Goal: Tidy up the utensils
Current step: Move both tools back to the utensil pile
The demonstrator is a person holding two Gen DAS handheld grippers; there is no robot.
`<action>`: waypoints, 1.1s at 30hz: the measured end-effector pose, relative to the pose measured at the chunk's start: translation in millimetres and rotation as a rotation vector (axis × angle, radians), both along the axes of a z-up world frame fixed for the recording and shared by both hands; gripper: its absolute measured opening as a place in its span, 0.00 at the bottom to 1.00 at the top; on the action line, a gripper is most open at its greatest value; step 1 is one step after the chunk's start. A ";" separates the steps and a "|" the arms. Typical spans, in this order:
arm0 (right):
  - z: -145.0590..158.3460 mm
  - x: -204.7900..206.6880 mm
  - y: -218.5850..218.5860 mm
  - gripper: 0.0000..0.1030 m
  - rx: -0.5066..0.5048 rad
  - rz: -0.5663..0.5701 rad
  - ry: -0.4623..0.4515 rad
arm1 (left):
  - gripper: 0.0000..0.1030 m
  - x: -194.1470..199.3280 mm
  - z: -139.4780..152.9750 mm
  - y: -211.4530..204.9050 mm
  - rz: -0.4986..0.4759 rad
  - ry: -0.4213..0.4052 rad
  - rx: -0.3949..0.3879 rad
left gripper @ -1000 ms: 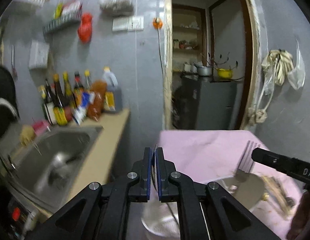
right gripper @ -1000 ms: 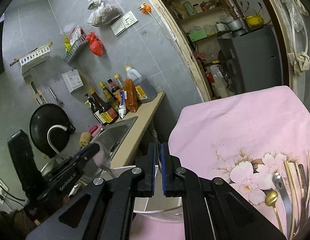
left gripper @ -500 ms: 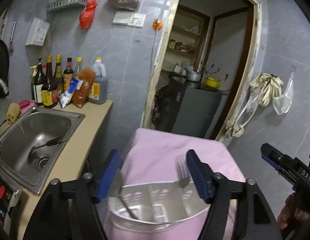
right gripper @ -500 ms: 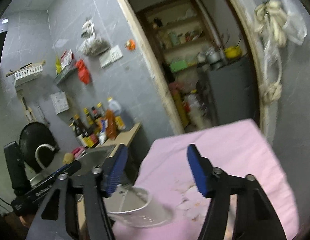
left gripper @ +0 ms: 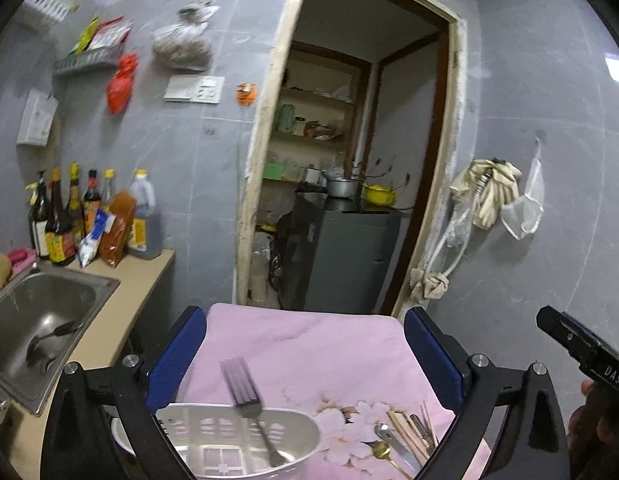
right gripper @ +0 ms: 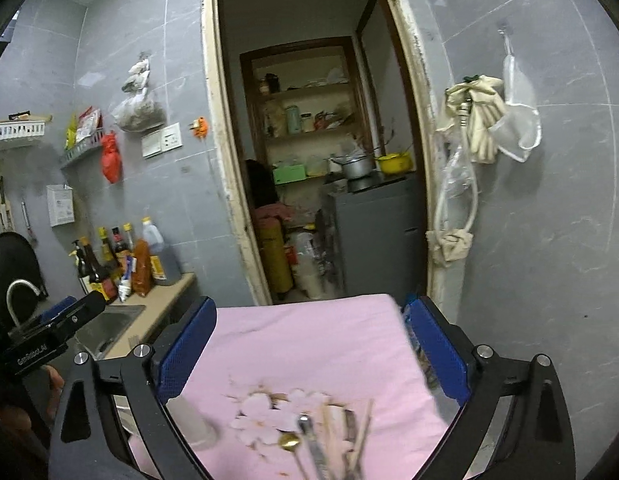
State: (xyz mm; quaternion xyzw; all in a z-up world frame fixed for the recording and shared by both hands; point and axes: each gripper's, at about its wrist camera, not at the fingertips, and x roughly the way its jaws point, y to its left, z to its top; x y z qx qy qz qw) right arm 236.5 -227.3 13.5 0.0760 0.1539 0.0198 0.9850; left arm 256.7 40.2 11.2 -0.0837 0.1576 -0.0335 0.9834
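Hovering over the pink-clothed tabletop (left gripper: 309,344), left hand-held gripper (left gripper: 305,354) and right hand-held gripper (right gripper: 311,346) have both just been opening, jaws now wide w/ nothing between. Fork (left gripper: 245,396) stands tilted in white basket (left gripper: 213,420); loose utensils (left gripper: 405,436) lie right of basket, blurred in right wrist view. Sink (left gripper: 41,312), sauce bottles (left gripper: 65,220) left of basket; basket partly cut off by gripper frame.

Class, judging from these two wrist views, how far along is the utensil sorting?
Done: a fork stands in the white basket. In hand: nothing; the left tool and right tool have just opened and are empty. Left: the gold spoon and chopsticks on the pink cloth.
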 end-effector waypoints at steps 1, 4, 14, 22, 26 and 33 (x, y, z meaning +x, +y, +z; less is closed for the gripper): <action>-0.7 -0.8 -5.1 0.93 -0.001 -0.004 0.003 | 0.97 0.7 -0.9 -8.5 -0.011 -0.001 0.011; -3.8 -0.4 -18.7 0.93 -0.005 -0.008 0.012 | 0.97 -1.1 -3.7 -30.8 -0.037 0.000 0.032; -30.2 3.5 -59.6 0.93 -0.032 -0.014 0.058 | 0.97 1.9 -30.1 -86.3 -0.073 0.012 0.051; -64.8 18.9 -91.7 0.93 0.001 -0.010 0.156 | 0.97 8.2 -66.5 -122.2 -0.104 0.095 0.069; -92.3 29.8 -104.0 0.93 0.037 0.011 0.226 | 0.97 14.1 -87.4 -134.7 -0.123 0.161 0.088; -149.5 53.8 -114.7 0.92 0.113 0.085 0.363 | 0.97 28.2 -130.7 -145.0 -0.128 0.303 0.105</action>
